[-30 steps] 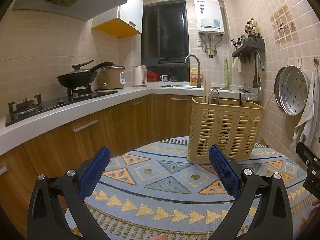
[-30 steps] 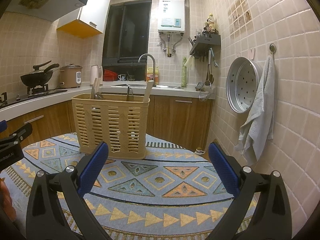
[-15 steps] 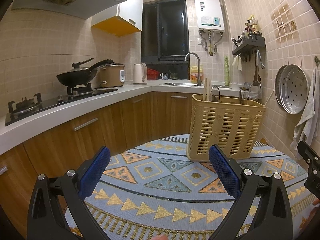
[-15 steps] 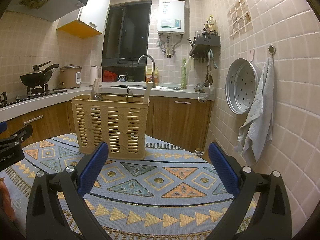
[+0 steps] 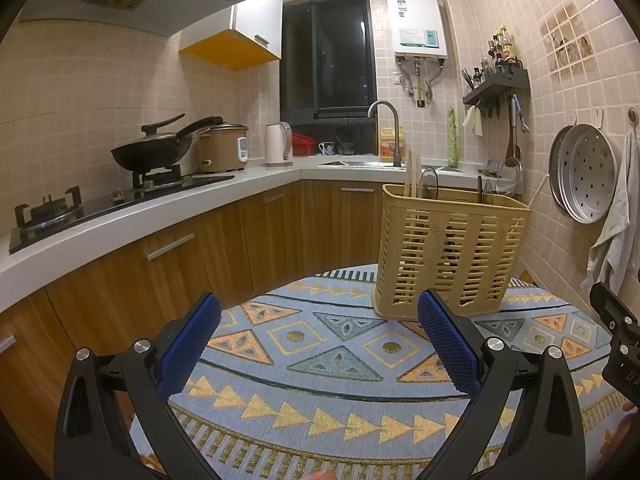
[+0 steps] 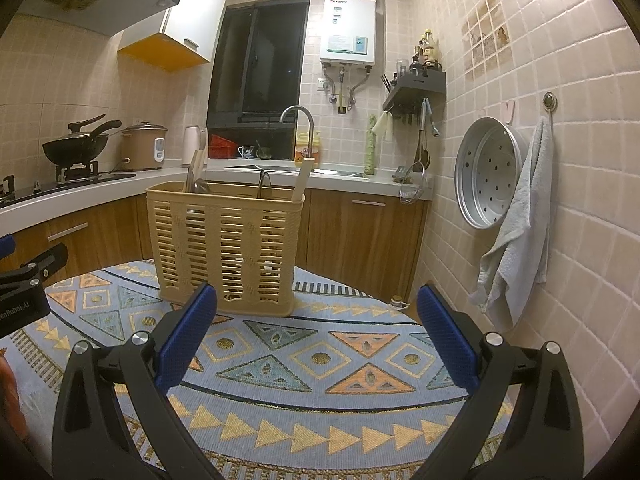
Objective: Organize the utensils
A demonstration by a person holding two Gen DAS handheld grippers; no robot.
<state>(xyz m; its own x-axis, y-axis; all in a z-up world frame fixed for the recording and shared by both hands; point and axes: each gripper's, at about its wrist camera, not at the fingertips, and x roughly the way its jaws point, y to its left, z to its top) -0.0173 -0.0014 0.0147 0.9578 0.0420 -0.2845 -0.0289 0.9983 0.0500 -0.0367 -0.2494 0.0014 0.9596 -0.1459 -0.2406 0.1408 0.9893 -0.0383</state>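
A beige slatted utensil basket (image 5: 448, 252) stands upright on a round table with a patterned blue cloth (image 5: 320, 364); it also shows in the right wrist view (image 6: 226, 248). Wooden chopsticks (image 5: 412, 176), metal utensils (image 5: 429, 182) and a pale wooden handle (image 6: 302, 180) stick out of its top. My left gripper (image 5: 318, 344) is open and empty, short of the basket. My right gripper (image 6: 316, 338) is open and empty, with the basket ahead to its left. The right gripper's body shows at the left view's right edge (image 5: 618, 336).
A white counter (image 5: 120, 224) with wooden cabinets runs along the left and back, with a wok (image 5: 152, 152), rice cooker (image 5: 222, 148), kettle (image 5: 278, 144) and sink tap (image 5: 386, 124). A steamer tray (image 6: 488, 172) and towel (image 6: 516, 224) hang on the right wall.
Both grippers have drifted slightly back and up; the basket looks a little farther away. Both stay open and empty.
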